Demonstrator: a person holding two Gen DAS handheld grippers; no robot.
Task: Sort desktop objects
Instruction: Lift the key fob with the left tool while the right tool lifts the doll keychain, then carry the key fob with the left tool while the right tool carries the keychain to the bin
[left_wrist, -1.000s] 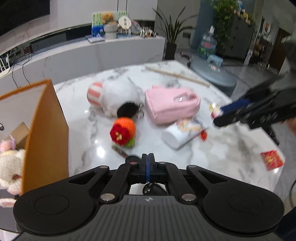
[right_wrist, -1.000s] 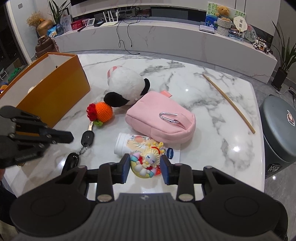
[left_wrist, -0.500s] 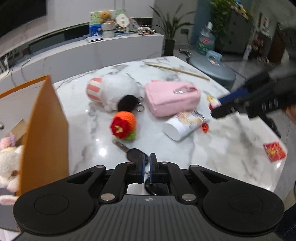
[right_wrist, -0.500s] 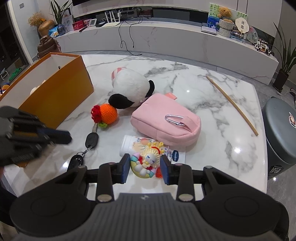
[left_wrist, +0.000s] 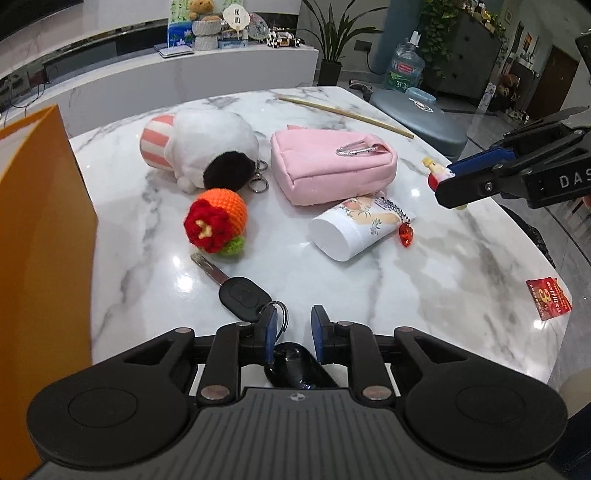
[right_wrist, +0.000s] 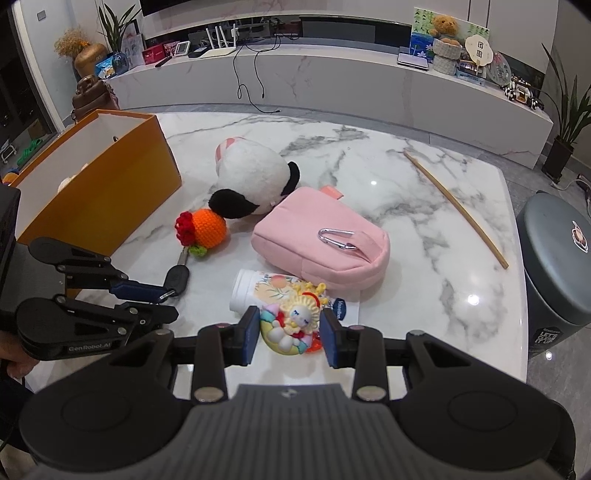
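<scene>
The left gripper (left_wrist: 293, 329) is lowered over a black car key with fobs on a ring (left_wrist: 243, 295) on the white marble table (left_wrist: 424, 266); its jaws are opening, a dark fob seen between them, unpressed; a small doll figurine in pastel colours (right_wrist: 293, 325) is clamped between the right gripper's (right_wrist: 290, 338) blue pads; an orange cardboard box (right_wrist: 107, 184) is seen at the table's left.

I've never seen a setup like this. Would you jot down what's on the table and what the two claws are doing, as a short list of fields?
Surface: marble table
Container: orange box, open top
Loose items: pink pouch, plush panda, crocheted orange, white tube, wooden stick
Left gripper: jaws opening over the car key bunch, pads not pressing it
Right gripper: closed on a doll figurine
</scene>
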